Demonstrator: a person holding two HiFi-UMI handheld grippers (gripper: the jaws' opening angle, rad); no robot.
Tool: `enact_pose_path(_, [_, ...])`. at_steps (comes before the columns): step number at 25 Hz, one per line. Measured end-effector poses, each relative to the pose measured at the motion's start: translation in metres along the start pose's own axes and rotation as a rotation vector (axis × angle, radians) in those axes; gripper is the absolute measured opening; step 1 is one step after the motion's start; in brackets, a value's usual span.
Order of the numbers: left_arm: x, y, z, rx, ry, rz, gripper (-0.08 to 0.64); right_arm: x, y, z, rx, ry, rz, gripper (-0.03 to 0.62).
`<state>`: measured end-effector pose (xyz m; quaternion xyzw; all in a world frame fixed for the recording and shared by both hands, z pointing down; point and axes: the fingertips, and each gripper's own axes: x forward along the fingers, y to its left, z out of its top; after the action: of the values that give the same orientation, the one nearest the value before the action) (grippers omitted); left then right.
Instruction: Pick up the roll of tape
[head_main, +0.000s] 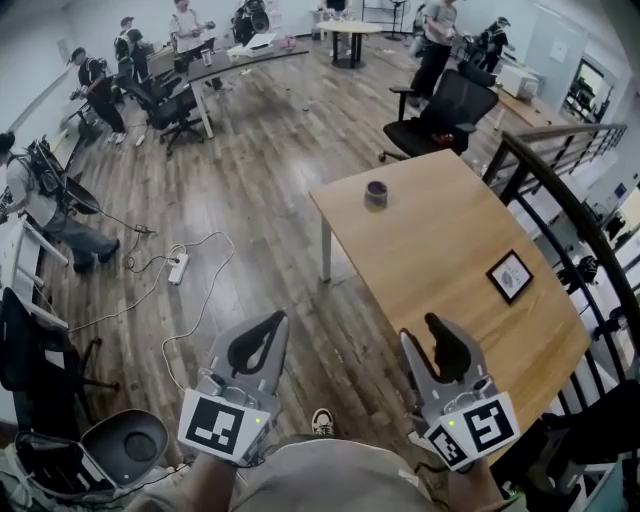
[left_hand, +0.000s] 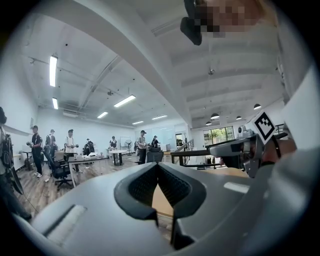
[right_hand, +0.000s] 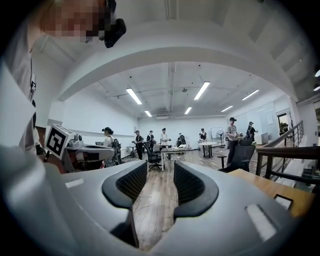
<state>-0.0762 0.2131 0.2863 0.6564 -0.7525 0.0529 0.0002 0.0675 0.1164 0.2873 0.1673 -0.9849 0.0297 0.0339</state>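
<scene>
The roll of tape (head_main: 376, 193) is a small dark ring lying flat near the far left corner of the wooden table (head_main: 450, 260). Both grippers are held low and near me, well short of the tape. My left gripper (head_main: 258, 345) hangs over the floor left of the table, and its tips (left_hand: 158, 166) touch with nothing between them. My right gripper (head_main: 447, 350) is over the table's near edge, and its jaws (right_hand: 160, 167) stand a narrow gap apart, empty. Neither gripper view shows the tape.
A black-framed marker card (head_main: 510, 276) lies on the table's right side. A black office chair (head_main: 450, 110) stands behind the table and a dark railing (head_main: 560, 200) runs along its right. A power strip with cables (head_main: 178, 268) lies on the floor at left. Several people stand in the background.
</scene>
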Motion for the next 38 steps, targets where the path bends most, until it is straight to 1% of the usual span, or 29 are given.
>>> enact_pose_path(4, [0.018, 0.029, -0.002, 0.007, -0.011, 0.002, 0.000, 0.036, -0.007, 0.001, -0.004, 0.003, 0.001, 0.152])
enact_pose_path(6, [0.025, 0.036, -0.004, -0.001, -0.010, -0.005, 0.000, 0.048, -0.012, 0.003, -0.008, 0.004, -0.005, 0.152])
enact_pose_path(9, [0.036, 0.049, -0.007, 0.013, -0.010, -0.003, 0.000, 0.060, -0.018, 0.003, -0.010, 0.009, -0.019, 0.152])
enact_pose_path(11, [0.046, 0.056, -0.012, 0.001, -0.004, -0.012, 0.000, 0.072, -0.023, 0.000, -0.009, 0.015, -0.029, 0.152])
enact_pose_path(14, [0.066, 0.063, -0.021, -0.040, 0.022, -0.036, 0.000, 0.092, -0.037, -0.005, -0.003, 0.029, -0.042, 0.151])
enact_pose_path(16, [0.083, 0.071, -0.024, -0.040, 0.035, -0.038, 0.000, 0.107, -0.049, -0.009, 0.004, 0.036, -0.046, 0.152])
enact_pose_path(21, [0.137, 0.092, -0.024, -0.003, 0.034, -0.039, 0.000, 0.145, -0.093, -0.021, 0.015, 0.062, -0.070, 0.152])
enact_pose_path(25, [0.189, 0.109, -0.026, 0.015, 0.052, -0.047, 0.000, 0.180, -0.131, -0.033, 0.044, 0.097, -0.069, 0.152])
enact_pose_path(30, [0.259, 0.118, -0.023, 0.007, 0.100, -0.087, 0.000, 0.226, -0.184, -0.037, 0.079, 0.123, -0.083, 0.150])
enact_pose_path(33, [0.297, 0.119, -0.027, 0.001, 0.137, -0.112, 0.000, 0.252, -0.210, -0.044, 0.090, 0.147, -0.083, 0.150])
enact_pose_path(38, [0.348, 0.124, -0.033, 0.003, 0.148, -0.140, 0.000, 0.285, -0.246, -0.057, 0.111, 0.175, -0.092, 0.150])
